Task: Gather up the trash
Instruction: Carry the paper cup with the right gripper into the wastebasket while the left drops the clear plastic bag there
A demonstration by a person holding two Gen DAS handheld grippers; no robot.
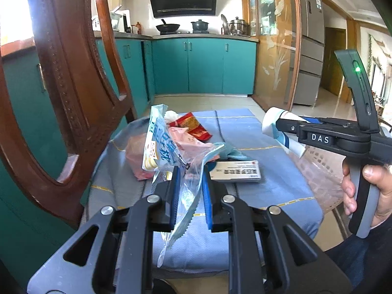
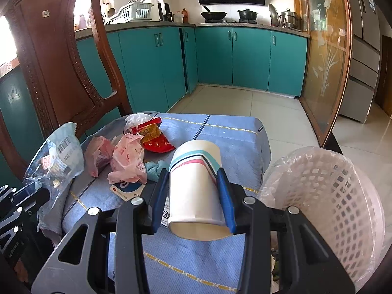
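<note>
Right tool [image 2: 194, 210]: blue pads clamped on the sides of a paper cup [image 2: 196, 186], held above the tabletop [image 2: 191, 264]. The cup lies on its side, long axis along the fingers, its narrow base toward the camera and its wide mouth pointing away toward the far tabletop edge. In the left view the same cup [image 1: 281, 129] projects from the right tool [image 1: 287, 128] with its mouth pointing left.

Left tool [image 1: 189, 193]: pads set narrowly apart with a clear printed wrapper [image 1: 171, 161] between them; whether both pads press on it cannot be told. The wrapper runs lengthwise away from the camera, its serrated edge nearest.

Just right of the right tool, a white lattice bin [image 2: 328, 201] lined with a clear bag.

Farther on the blue cloth: a flat box [image 1: 235, 172], crumpled pink bags [image 2: 122, 161], a teal scrap [image 2: 155, 169], then a red packet [image 2: 154, 137].

Behind, a wooden chair [image 1: 68, 78].
</note>
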